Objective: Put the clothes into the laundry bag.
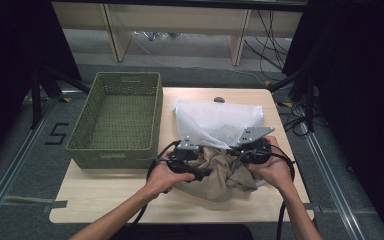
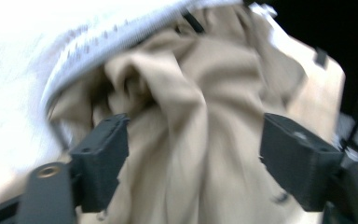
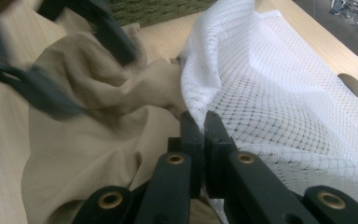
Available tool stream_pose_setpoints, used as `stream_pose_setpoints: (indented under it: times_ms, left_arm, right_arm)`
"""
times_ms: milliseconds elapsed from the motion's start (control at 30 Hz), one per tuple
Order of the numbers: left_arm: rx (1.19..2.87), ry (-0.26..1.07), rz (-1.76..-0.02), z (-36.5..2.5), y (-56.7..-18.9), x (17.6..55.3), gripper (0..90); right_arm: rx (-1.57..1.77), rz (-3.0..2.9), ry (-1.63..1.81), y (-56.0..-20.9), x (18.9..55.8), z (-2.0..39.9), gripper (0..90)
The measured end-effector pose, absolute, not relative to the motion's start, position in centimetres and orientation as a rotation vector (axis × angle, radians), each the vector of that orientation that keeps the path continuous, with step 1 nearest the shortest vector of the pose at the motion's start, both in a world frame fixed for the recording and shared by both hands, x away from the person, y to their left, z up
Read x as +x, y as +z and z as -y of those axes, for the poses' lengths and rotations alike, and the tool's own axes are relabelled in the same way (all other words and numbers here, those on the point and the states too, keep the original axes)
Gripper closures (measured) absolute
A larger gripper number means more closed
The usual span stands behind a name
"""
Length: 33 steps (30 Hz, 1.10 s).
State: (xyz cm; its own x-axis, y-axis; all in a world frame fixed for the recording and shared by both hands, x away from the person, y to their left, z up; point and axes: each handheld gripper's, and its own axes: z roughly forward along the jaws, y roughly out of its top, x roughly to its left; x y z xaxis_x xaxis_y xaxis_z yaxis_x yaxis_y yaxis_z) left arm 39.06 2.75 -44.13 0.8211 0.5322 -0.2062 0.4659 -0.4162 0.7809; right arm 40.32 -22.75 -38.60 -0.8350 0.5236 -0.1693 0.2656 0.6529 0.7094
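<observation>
Crumpled beige cloth garment [image 1: 220,170] lying on light wooden table [image 1: 105,200], near front edge, partly tucked into mouth of white mesh laundry bag [image 1: 220,120]. Left gripper [image 2: 191,154] released: jaws being held wide apart either side of beige folds, pads not pressing cloth. Right gripper [image 3: 200,128] clenched: jaws being kept pressed together on hem of mesh bag at its opening. Green woven rectangular basket [image 1: 117,120] standing just beside bag, on table's left part.
</observation>
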Motion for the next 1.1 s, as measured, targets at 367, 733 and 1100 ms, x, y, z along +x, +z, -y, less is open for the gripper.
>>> stream_pose_setpoints:
  times_ms: [367, 733, 1100]
  left_arm:
    - [2.362, 0.278, -0.551, -3.7, -49.2, 38.0, 22.8]
    - [2.162, 0.189, -0.601, 1.3, -45.9, 41.0, 84.5]
    - [2.077, 0.098, -0.815, 2.1, -48.3, 43.9, 56.2]
  right_arm:
    - [0.602, -2.535, 0.984, -38.9, 40.5, 22.3, 89.7]
    - [0.615, -2.525, 0.994, -38.5, 40.3, 22.4, 89.7]
    - [0.648, -2.524, 0.983, -39.0, 40.6, 23.2, 89.7]
